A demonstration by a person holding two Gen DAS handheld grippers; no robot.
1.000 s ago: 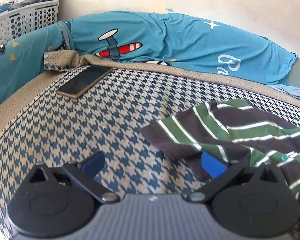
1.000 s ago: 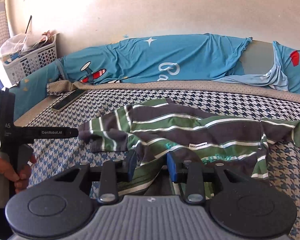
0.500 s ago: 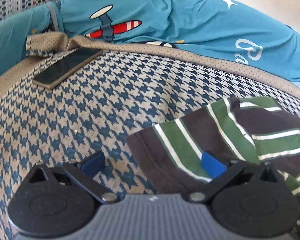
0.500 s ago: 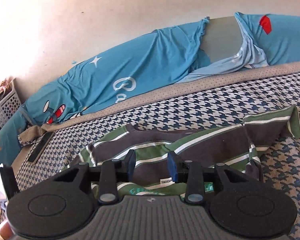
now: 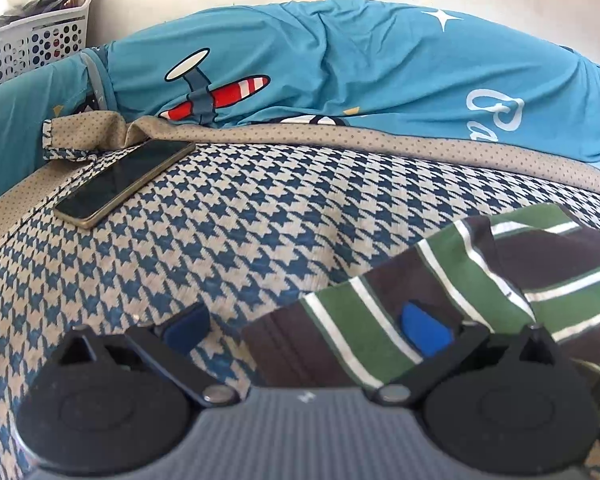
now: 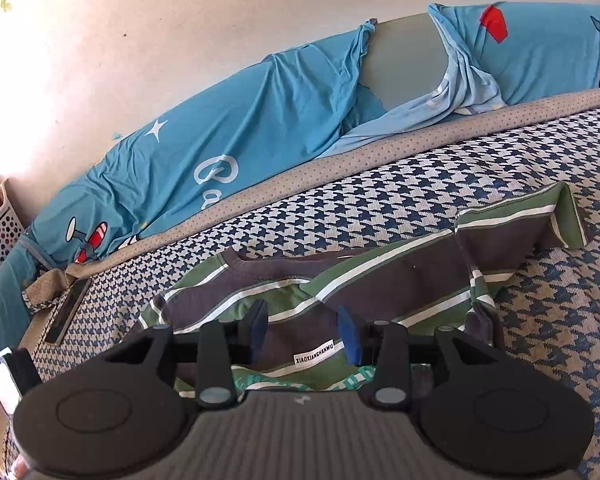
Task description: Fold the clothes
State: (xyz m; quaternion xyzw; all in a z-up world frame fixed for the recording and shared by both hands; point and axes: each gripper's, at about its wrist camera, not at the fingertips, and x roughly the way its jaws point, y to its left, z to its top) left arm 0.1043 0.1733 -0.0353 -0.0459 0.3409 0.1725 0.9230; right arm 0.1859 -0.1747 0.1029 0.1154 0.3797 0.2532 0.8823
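Left wrist view
- Left claw point(image 5: 306, 322): spread wide and pinching nothing. One blue pad hangs over the bare bed cover at lower left; the other sits over the striped cloth at lower right of centre.
- Striped shirt point(image 5: 500, 280): fills the lower right of the frame, flat on the houndstooth bed cover point(image 5: 228, 216). Its sleeve end, a dark cuff edge, reaches toward lower centre and lies between the two pads.
- Why so placed: my guess is the claw straddles the cuff edge to take the sleeve and bring it over the body.
- Phone point(image 5: 124, 180): upper left, face up near the bed's edge, well apart from the shirt.
- Basket point(image 5: 32, 48): top left corner, behind the blue bedding point(image 5: 340, 64).

Right wrist view
- Right claw point(image 6: 303, 334): its jaws have just been opening. They stand partly apart; the collar area with the white label point(image 6: 314, 354) lies between the pads, which I cannot see pressing on it.
- Striped shirt point(image 6: 380, 276): centre of frame, long axis from lower left up to right. Its far sleeve ends at right centre with the cuff turned up.
- Why so placed: laid sideways across the bed, the shirt offers each sleeve to one claw.
- Stage, as I judge it: shirt spread out, no fold made yet.
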